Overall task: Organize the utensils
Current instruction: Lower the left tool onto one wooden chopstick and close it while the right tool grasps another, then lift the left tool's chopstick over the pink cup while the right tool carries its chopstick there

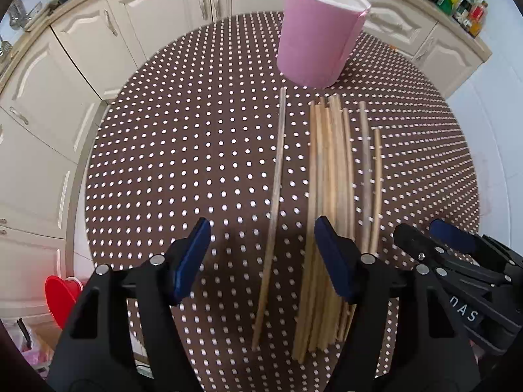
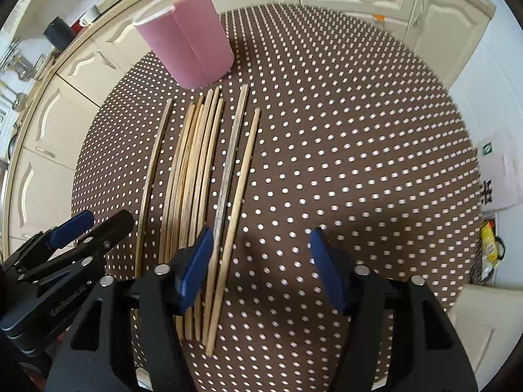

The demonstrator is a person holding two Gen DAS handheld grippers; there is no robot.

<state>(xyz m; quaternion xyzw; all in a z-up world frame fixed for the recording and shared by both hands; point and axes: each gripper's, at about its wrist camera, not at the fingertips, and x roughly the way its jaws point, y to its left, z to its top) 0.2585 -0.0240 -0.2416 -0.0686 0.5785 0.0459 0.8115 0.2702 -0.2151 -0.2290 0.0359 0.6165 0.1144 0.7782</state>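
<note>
Pale wooden chopsticks (image 1: 330, 196) lie mid-frame on the dotted brown table (image 1: 179, 150), one stray stick (image 1: 276, 196) off to their left. Their near ends vanish behind the left gripper (image 1: 261, 261), jaws wide, gripping nothing. Right gripper (image 2: 258, 268) likewise agape, empty. Long axes run bottom to top, tips toward the pink cup (image 1: 318, 32) at upper centre.

Left gripper (image 1: 263, 258): jaws spread wide, nothing between the blue pads (image 1: 193, 258), hovering low.
Right gripper (image 2: 261, 268): jaws equally wide apart, holding nothing, hovering just beside the left gripper, both pointing the same way.
</note>
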